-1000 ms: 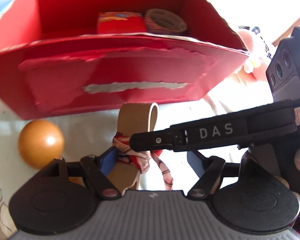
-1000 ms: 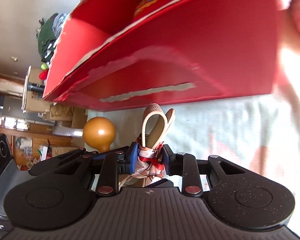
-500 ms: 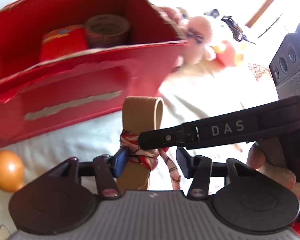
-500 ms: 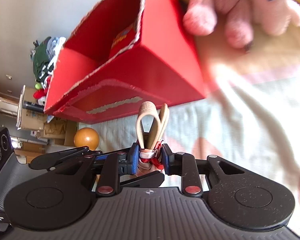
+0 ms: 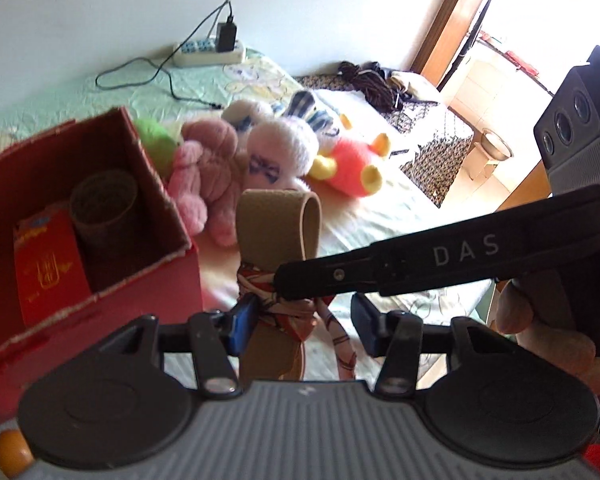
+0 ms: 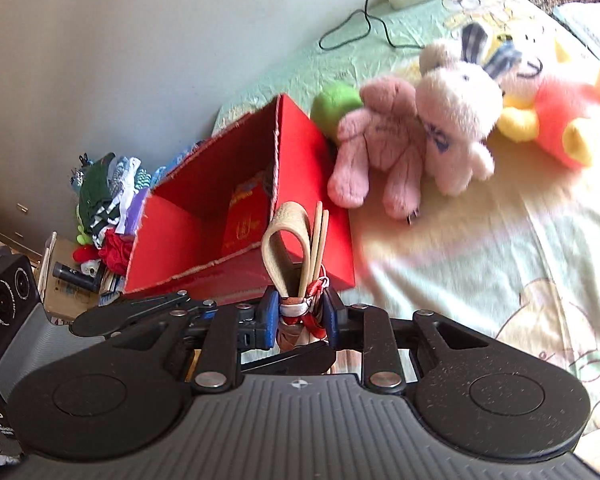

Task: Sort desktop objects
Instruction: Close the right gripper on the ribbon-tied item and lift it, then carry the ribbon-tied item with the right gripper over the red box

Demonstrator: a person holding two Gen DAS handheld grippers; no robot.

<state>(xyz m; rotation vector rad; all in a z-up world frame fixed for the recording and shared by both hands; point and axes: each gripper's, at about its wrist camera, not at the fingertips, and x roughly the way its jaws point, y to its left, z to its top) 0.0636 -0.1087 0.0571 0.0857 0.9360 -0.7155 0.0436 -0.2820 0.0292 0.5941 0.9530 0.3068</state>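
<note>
Pinching the tan folded band [image 6: 286, 236] at its red patterned ribbon knot [image 6: 300, 312], my right hand-held gripper [image 6: 299, 316] holds it upright above the bed [image 6: 480, 240], just in front of the red box [image 6: 304, 152]. My left hand-held gripper [image 5: 302, 322] stands spread, one blue pad [image 5: 242, 320] beside the knot. The box holds a red packet [image 5: 48, 268] and a tape roll [image 5: 102, 204]; plush toys [image 5: 268, 152] lie beside it

The orange ball [image 5: 10, 451] is mostly hidden behind the left gripper's body, cut by the picture's edge. Ahead of the jaws, plush toys [image 6: 440, 128] are motion-blurred.
</note>
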